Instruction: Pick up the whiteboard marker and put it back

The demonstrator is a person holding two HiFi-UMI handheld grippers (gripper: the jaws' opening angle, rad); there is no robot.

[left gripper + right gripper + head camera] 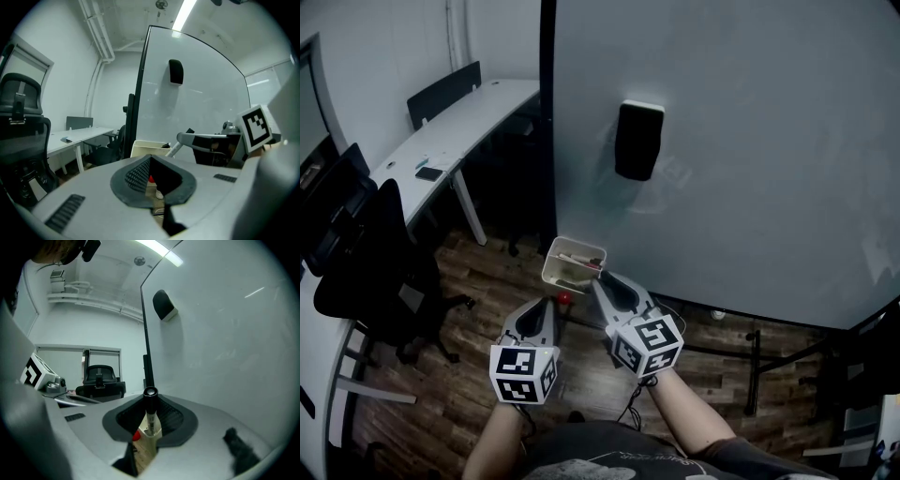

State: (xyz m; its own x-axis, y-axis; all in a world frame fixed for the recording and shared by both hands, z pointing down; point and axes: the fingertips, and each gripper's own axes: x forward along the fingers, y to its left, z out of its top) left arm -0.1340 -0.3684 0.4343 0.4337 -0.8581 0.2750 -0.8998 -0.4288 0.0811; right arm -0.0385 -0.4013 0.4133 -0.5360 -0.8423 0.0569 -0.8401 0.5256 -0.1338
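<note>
The marker sat pinched in the right claw just at the rim of the cream tray, the left claw closed on nothing, and letting go too early could have dropped it to the floor.

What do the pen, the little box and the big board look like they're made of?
The marker in the right gripper looks like smooth plastic: glossy black cap, pale printed barrel. The box looks like cream moulded plastic, matte, with thin walls and rounded corners. The whiteboard is smooth and glossy, catching light streaks; coated metal or glass, I can't tell which.
</note>
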